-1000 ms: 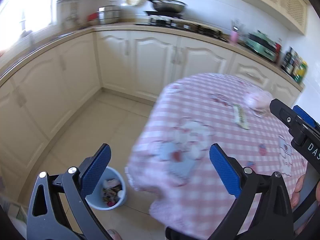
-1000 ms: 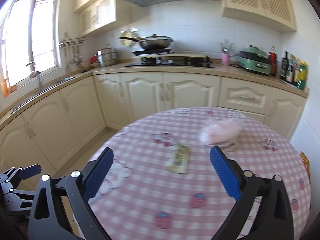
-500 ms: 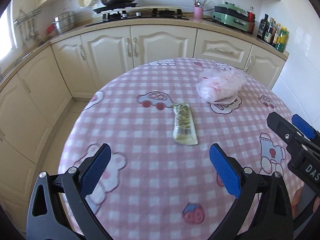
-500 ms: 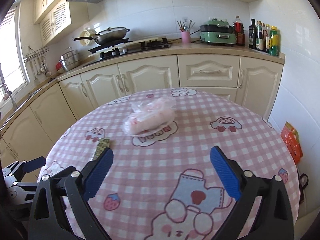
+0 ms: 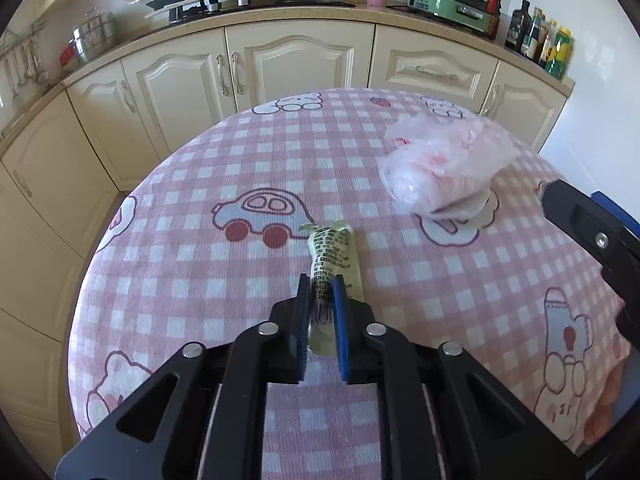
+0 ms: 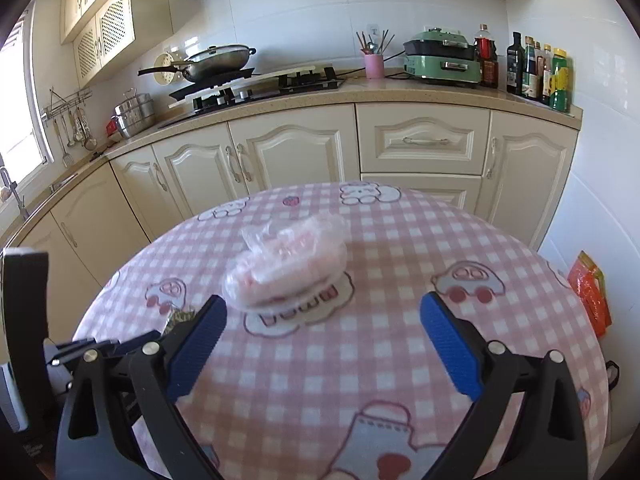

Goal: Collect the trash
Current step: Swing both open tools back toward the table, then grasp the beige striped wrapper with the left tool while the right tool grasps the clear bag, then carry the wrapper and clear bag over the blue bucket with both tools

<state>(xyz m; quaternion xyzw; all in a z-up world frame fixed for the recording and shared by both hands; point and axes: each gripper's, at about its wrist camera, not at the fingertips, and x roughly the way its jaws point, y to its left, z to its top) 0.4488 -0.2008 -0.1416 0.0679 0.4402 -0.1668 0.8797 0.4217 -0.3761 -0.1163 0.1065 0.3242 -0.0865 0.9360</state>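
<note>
On the pink checked counter (image 5: 248,280), in the left wrist view, the left tongs (image 5: 321,286) have closed since half a second ago, when they hung wide open above the cloth. They now pinch the near end of the flat snack wrapper (image 5: 332,254), so the first piece of trash looks secured. The crumpled plastic bag (image 5: 440,172) lies well apart to the right. In the right wrist view, the right tongs (image 6: 322,320) stand wide open and empty, just short of the plastic bag.
</note>
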